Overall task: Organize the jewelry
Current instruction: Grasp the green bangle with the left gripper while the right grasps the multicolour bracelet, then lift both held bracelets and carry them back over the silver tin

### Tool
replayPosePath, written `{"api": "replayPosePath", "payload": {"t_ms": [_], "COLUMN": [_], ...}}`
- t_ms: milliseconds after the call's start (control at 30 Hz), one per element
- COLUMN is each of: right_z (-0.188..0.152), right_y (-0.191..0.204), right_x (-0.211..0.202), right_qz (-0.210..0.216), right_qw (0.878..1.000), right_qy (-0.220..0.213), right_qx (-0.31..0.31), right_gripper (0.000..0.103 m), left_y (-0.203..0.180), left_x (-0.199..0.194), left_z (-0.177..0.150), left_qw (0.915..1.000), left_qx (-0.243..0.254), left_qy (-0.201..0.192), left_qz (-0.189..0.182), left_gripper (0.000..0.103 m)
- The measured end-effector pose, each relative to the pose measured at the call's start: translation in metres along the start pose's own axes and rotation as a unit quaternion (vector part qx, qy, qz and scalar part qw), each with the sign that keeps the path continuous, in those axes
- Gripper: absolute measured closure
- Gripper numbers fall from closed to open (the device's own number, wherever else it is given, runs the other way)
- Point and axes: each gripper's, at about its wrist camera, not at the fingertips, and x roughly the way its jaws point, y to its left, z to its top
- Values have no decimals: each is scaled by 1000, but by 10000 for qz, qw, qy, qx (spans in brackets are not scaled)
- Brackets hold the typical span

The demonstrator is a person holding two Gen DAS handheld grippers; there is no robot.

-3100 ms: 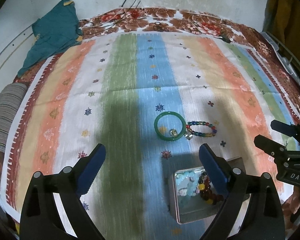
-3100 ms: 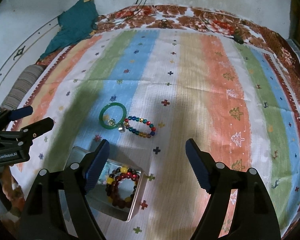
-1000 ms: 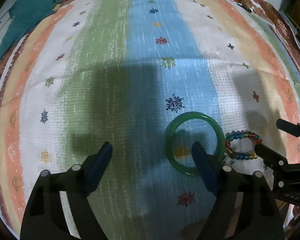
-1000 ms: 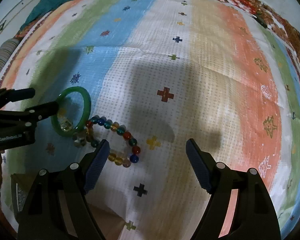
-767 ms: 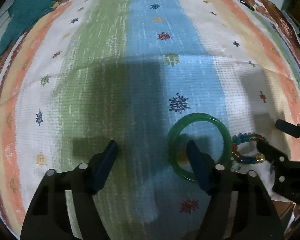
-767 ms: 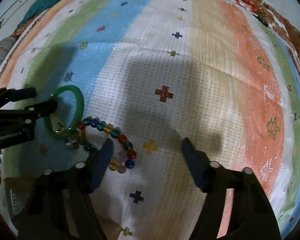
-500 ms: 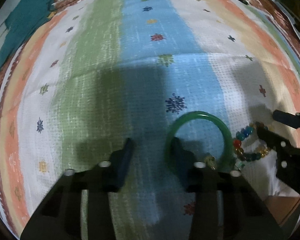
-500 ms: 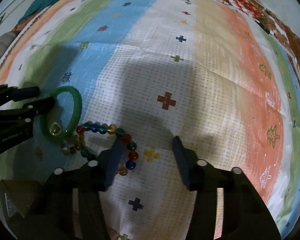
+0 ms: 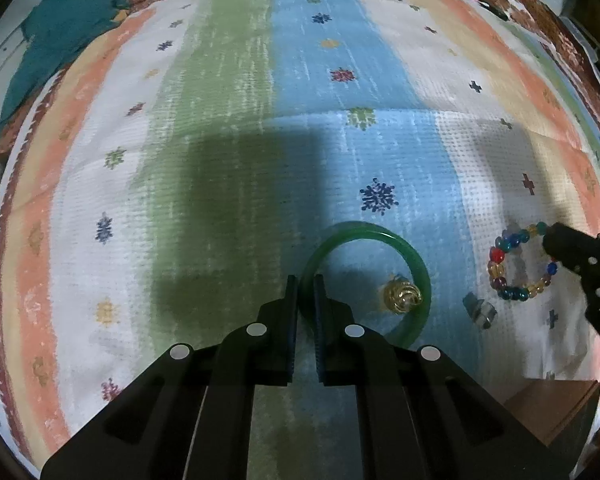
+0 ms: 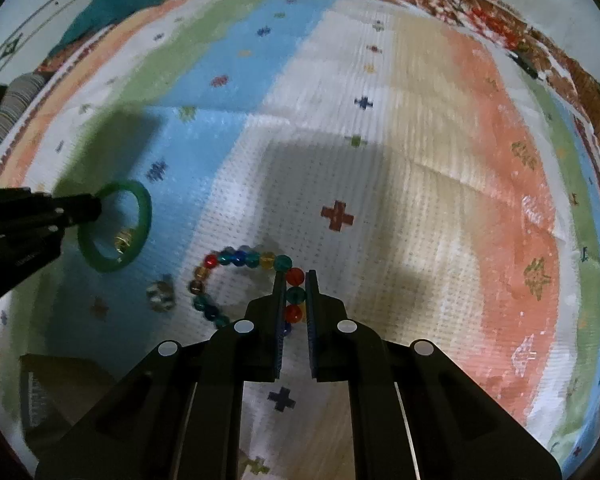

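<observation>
A striped bedspread (image 9: 228,92) with small motifs covers the bed, a teal cloth (image 9: 56,36) at its far left corner. The left gripper (image 9: 305,292) pinches the near-left rim of the one green bangle (image 9: 416,268); the right gripper (image 10: 293,288) clamps one beaded bracelet's (image 10: 236,258) right side. Two small rings lie flat: a gold ring (image 9: 402,298) inside the bangle, a silver ring (image 9: 480,310) between bangle and bracelet.
</observation>
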Motion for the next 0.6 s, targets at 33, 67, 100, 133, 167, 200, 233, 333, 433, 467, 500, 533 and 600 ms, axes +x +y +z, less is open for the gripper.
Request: {"api": "replayPosePath", "payload": {"t_ms": [33, 67, 100, 133, 167, 200, 233, 333, 433, 467, 500, 533, 600], "right_z": [0, 0, 0, 0, 0, 0, 0, -1, -2, -3, -3, -4, -5], "right_y": [1, 2, 3, 2, 2, 1, 2, 1, 1, 2, 2, 2, 2], "right_x": [-5, -8, -12, -14, -16, -18, -20, -28, -35, -38, -41, -43, -46], "right_qz": [17, 28, 42, 52, 69, 74, 75, 118, 142, 149, 158, 164, 170], "right_qw": [10000, 10000, 9999, 9999, 9998, 9997, 9997, 9994, 9990, 9988, 9987, 9985, 9983], "right_qy": [-54, -86, -132, -160, -195, -222, -248, -326, -410, -444, -472, -498, -538], "right_qx": [-2, -1, 7, 14, 25, 31, 38, 86, 114, 121, 127, 131, 146], "right_gripper": [93, 93, 93, 93, 93, 93, 93, 93, 93, 93, 93, 93, 93], "left_y": [0, 0, 2, 4, 4, 6, 8, 11, 12, 13, 12, 12, 9], "left_x": [-4, -7, -11, -15, -17, -20, -23, -30, -37, -40, -43, -46, -53], "left_z": [-1, -2, -3, -2, -4, -5, -7, -7, -7, -6, -6, -6, -6], "left_qw": [10000, 10000, 10000, 10000, 9999, 9999, 9999, 9998, 9996, 9995, 9994, 9993, 9991], "left_qx": [-8, -21, -39, -45, -43, -54, -82, -154, -174, -186, -195, -193, -167], "left_qy": [-17, -32, -55, -77, -89, -115, -135, -157, -222, -250, -285, -315, -383], "left_qz": [1, -4, -6, 2, 16, 57, 71, 22, 0, -15, -35, -50, -84], "left_gripper": [96, 96, 96, 96, 96, 96, 96, 96, 96, 96, 96, 96, 96]}}
